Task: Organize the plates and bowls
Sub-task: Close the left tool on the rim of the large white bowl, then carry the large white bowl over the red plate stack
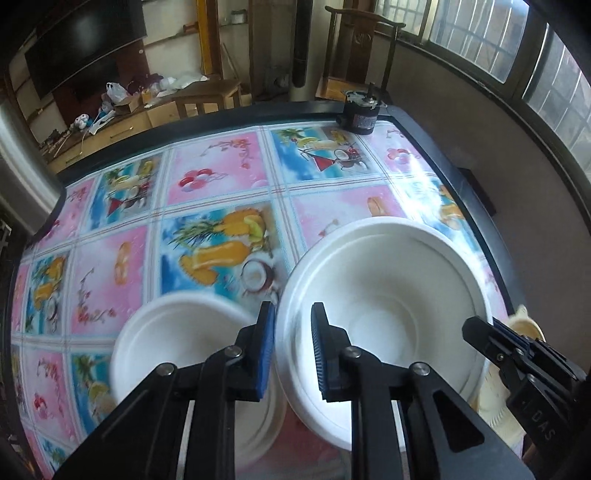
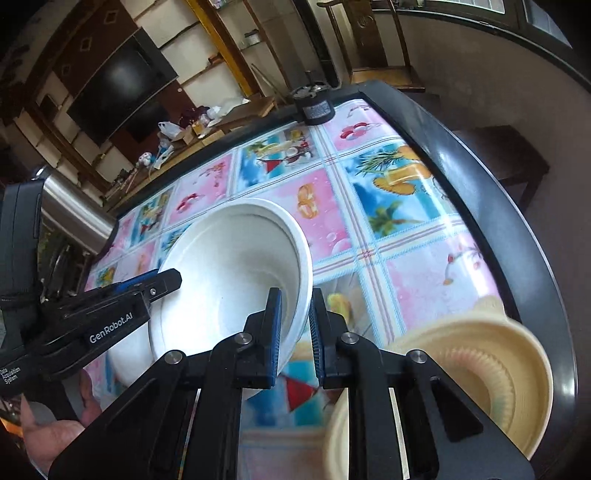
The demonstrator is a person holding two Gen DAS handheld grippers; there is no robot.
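Home living rm: wall TV [image 1: 79,48], wooden chair [image 1: 360,48], cluttered sideboard [image 1: 122,118].

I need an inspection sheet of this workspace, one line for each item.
Surface: table under a fruit-print tablecloth.
Job's things: large white bowl; smaller white bowl beside it; cream bowl at the near right.
Clutter: black cylindrical device at the far edge.
Grippers: left gripper shut on the large white bowl's rim; right gripper shut on the opposite rim.
Cables: nothing seen.
Surroundings: television, wooden chair, windows.
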